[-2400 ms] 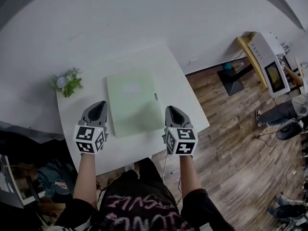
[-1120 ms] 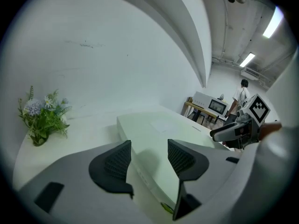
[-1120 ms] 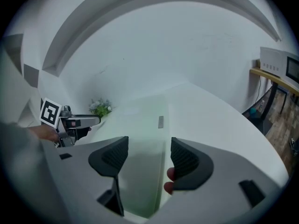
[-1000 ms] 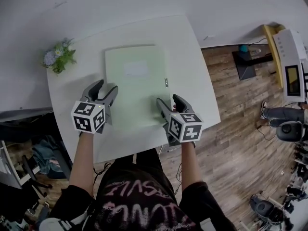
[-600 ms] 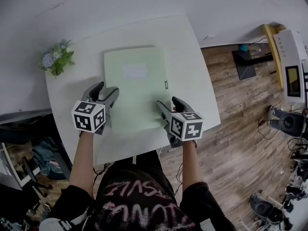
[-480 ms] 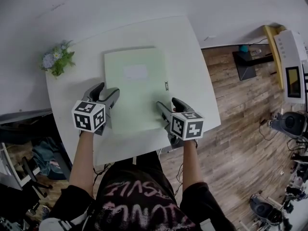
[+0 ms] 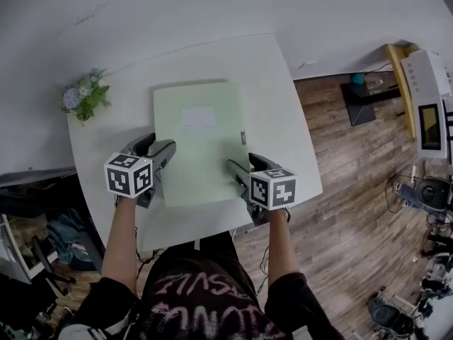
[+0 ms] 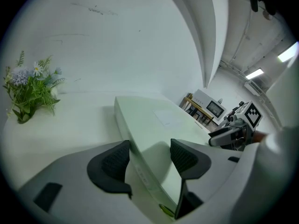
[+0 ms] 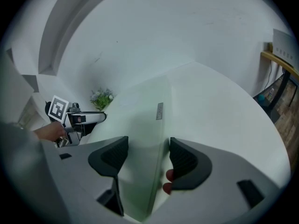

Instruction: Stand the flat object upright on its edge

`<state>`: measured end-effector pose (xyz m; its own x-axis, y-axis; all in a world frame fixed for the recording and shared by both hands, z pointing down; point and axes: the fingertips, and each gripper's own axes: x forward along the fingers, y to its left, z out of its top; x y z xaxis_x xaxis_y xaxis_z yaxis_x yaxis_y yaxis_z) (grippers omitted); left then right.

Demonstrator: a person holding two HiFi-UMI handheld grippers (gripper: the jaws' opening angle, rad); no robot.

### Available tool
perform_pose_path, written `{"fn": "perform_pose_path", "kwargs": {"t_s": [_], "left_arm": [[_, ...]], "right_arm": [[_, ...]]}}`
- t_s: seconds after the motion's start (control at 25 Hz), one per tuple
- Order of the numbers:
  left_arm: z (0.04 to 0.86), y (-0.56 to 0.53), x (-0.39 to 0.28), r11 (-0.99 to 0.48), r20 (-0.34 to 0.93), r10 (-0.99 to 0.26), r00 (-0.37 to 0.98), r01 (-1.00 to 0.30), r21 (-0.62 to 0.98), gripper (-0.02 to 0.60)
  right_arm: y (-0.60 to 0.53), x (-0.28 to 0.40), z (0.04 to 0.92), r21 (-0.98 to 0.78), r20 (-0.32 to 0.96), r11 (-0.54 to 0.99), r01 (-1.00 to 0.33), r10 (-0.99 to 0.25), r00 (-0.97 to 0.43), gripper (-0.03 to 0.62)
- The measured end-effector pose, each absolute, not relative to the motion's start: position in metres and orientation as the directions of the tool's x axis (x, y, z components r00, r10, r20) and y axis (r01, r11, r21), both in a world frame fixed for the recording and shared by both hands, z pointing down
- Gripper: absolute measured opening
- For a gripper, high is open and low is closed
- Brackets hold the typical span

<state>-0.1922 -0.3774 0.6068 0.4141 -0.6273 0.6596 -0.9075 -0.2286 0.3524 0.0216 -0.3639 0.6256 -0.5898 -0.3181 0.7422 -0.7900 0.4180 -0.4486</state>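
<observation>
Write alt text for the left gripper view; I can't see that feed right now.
The left gripper holds its open jaws astride the left edge of a pale green flat board lying on a white table. A bunch of flowers stands at the picture's left, and the right gripper sits at the board's opposite edge.

A white square bench [image 7: 279, 119] stands against the plain white wall [image 7: 212, 13] ahead of me. A small bunch of pale blue and white flowers with green leaves [image 7: 83, 96] sits at its far left corner. To my right, the floor [image 7: 354, 211] is brown wood plank. Along the wall there, a yellow wooden shelf [image 7: 393, 66] carries a white boxy appliance with a dark window [image 7: 427, 112], and a low black stand [image 7: 362, 106] sits just beside it. Overhead, bright strip lights [image 8: 254, 73] burn on a white ceiling. Dark clutter [image 7: 42, 239] lies low to my left.
</observation>
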Motion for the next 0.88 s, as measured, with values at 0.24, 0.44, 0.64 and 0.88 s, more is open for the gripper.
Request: {"fn": "perform_pose_path", "kwargs": {"t_s": [0.24, 0.44, 0.64, 0.88], "left_arm": [[0.605, -0.378, -0.19, -0.226, 0.652, -0.645, 0.4, -0.914, 0.337, 0.281], [0.603, -0.374, -0.19, -0.234, 0.643, -0.661, 0.387, -0.921, 0.313, 0.273], [0.598, -0.373, -0.188, -0.242, 0.639, -0.672, 0.375, -0.926, 0.288, 0.27], [0.589, -0.373, -0.186, -0.251, 0.621, -0.698, 0.357, -0.934, 0.255, 0.268]], "right_arm": [[-0.365, 0.022, 0.626, -0.445, 0.747, 0.434, -0.783, -0.303, -0.592, 0.273], [-0.363, 0.021, 0.626, -0.425, 0.736, 0.455, -0.783, -0.33, -0.591, 0.273], [-0.363, 0.021, 0.624, -0.417, 0.735, 0.472, -0.777, -0.327, -0.594, 0.272], [-0.363, 0.022, 0.619, -0.404, 0.718, 0.497, -0.768, -0.348, -0.603, 0.272]]}}
